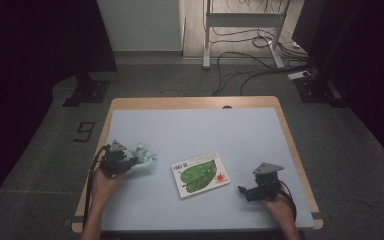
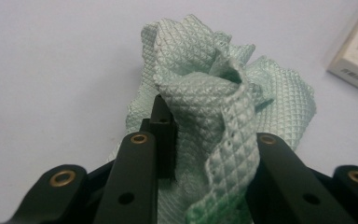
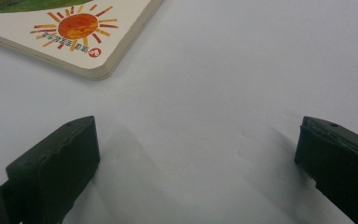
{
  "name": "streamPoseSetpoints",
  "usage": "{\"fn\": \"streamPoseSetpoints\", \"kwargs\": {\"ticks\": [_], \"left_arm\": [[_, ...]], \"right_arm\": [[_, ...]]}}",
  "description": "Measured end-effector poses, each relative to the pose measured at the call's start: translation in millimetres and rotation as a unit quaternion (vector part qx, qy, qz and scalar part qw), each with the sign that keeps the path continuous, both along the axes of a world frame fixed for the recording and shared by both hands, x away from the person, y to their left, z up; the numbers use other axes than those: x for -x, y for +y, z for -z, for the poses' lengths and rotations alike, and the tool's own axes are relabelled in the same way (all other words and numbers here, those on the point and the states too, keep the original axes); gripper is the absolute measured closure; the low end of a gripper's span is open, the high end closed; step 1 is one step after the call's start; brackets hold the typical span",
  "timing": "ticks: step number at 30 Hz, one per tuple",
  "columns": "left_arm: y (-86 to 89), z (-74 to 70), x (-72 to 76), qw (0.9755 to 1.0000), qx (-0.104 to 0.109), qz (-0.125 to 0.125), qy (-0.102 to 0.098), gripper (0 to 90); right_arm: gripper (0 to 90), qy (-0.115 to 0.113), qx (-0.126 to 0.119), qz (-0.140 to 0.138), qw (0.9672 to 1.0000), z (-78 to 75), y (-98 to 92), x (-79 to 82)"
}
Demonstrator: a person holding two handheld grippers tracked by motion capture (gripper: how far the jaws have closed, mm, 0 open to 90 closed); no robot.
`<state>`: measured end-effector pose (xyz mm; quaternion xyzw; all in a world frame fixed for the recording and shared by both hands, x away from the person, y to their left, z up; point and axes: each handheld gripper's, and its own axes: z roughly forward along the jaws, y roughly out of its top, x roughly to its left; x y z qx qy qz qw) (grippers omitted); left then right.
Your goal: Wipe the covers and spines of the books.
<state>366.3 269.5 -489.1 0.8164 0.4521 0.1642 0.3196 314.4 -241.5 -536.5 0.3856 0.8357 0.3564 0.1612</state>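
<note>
Left hand-held gripper (image 1: 122, 161) low over table, pinching green cloth (image 2: 214, 107); right hand-held gripper (image 3: 198, 154) spread, level.

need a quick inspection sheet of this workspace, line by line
surface: pale blue table top with a wooden edge
job's things: crumpled mint cloth, lying left of the book
clutter: picture book lying flat mid-table
grippers: left hand-held gripper shut on the cloth; right hand-held gripper open over bare table, nothing between its jaws
cables: black cables on the floor beyond the table
surroundings: grey floor, metal frame behind
</note>
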Motion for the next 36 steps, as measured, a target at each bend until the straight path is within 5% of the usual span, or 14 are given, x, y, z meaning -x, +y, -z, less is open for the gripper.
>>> {"fn": "streamPoseSetpoints", "kwargs": {"ticks": [15, 25, 28, 36], "left_arm": [[-4.0, 24.9, -5.3, 1.0, 0.004, -0.004, 0.007, 66.4], [-5.8, 2.4, 9.0, 0.9999, 0.011, -0.006, -0.01, 24.4], [-8.7, -6.0, 14.3, 0.9997, 0.018, 0.007, -0.015, 15.7], [-47.6, -22.4, 25.7, 0.9959, -0.009, 0.084, -0.032, 1.6]], "right_arm": [[0.0, 0.0, 0.0, 0.0, 1.0, 0.0, 0.0, 0.0], [0.0, 0.0, 0.0, 0.0, 1.0, 0.0, 0.0, 0.0], [0.0, 0.0, 0.0, 0.0, 1.0, 0.0, 0.0, -0.1], [0.0, 0.0, 0.0, 0.0, 1.0, 0.0, 0.0, -0.1]]}}
